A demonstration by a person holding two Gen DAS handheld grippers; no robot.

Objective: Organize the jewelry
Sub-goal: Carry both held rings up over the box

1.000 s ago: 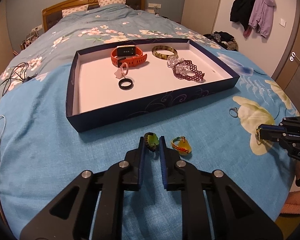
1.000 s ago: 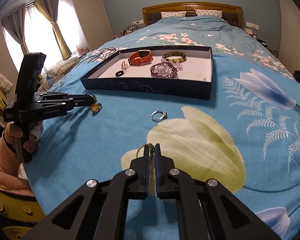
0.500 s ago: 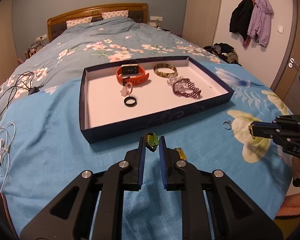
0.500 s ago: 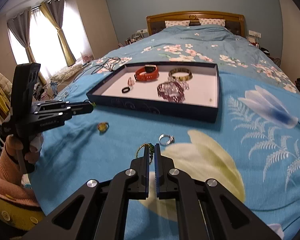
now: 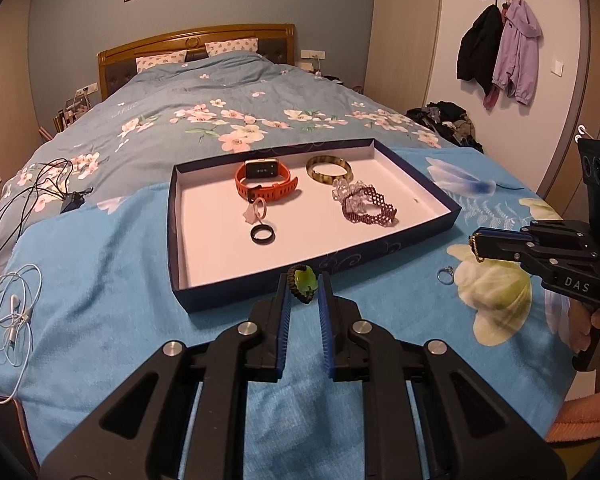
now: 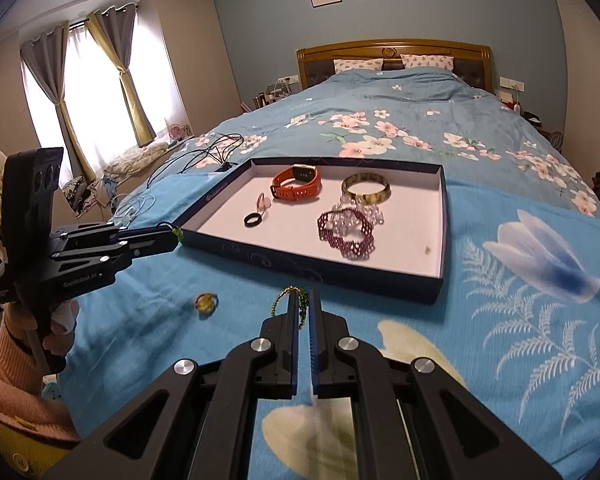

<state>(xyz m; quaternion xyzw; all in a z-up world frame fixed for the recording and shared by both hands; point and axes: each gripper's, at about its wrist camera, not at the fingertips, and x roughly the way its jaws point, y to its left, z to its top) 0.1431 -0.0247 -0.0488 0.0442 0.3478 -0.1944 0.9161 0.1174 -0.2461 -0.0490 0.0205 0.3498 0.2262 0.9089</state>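
My left gripper [image 5: 304, 292] is shut on a green-stone ring [image 5: 305, 283], held above the blanket just before the near wall of the dark blue tray [image 5: 380, 250]. The tray holds an orange watch [image 5: 266, 182], a bangle [image 5: 329, 168], a maroon beaded bracelet [image 5: 370, 210], a pink ring [image 5: 256, 210] and a black ring [image 5: 263, 235]. My right gripper [image 6: 305, 300] is shut on a thin green and gold chain [image 6: 286, 298], also short of the tray [image 6: 320, 268]. A yellow ring [image 6: 206, 302] and a silver ring [image 5: 445, 274] lie on the blanket.
White earphones [image 5: 12, 312] and a black cable [image 5: 28, 192] lie on the bed to the left of the tray. A person's hand in a pink sleeve [image 6: 16, 360] holds the left gripper. The bed's foot edge is close behind both grippers.
Both grippers have risen from the blanket with their pieces and tilted up, showing more of the room. The yellow ring has slipped out of the left wrist view.
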